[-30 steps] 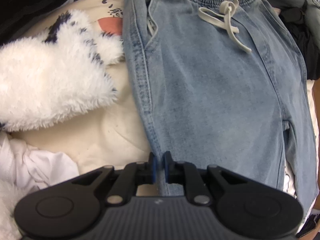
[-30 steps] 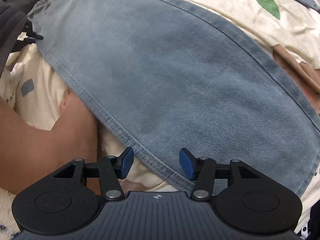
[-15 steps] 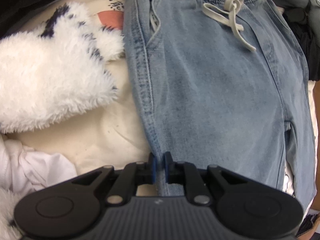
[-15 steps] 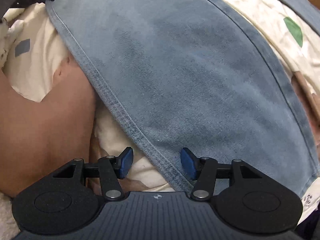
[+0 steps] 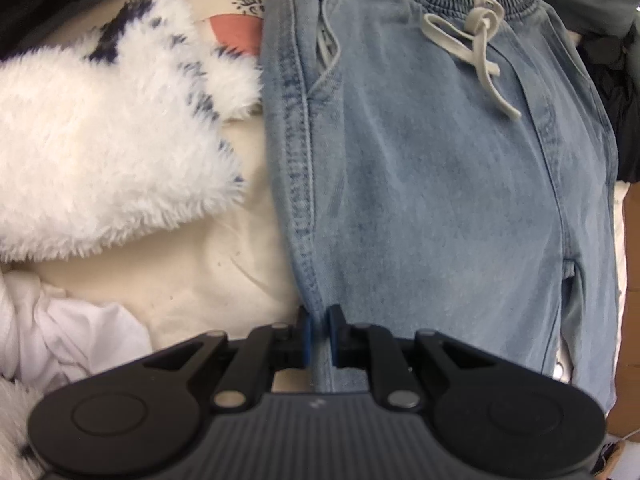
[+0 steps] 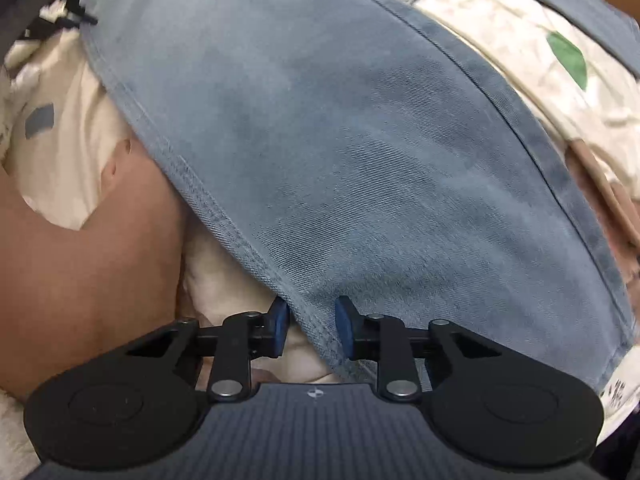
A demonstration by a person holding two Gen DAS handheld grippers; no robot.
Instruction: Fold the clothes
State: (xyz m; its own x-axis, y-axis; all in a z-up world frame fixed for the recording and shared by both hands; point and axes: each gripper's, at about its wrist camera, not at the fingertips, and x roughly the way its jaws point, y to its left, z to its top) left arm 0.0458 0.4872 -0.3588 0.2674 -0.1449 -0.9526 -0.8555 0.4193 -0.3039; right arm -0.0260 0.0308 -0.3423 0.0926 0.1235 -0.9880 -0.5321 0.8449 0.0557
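Right tool [image 6: 311, 328] has narrowed around jeans [image 6: 360, 160] hem; left tool [image 5: 319, 336] pinches seam.

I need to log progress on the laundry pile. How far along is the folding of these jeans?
Early. Done: the jeans lie flat, drawstring end far. In hand: the left hand-held gripper pinches a side seam; the right hand-held gripper straddles a leg edge, jaws apart. Left: no fold shows, and fluffy white garment waits.
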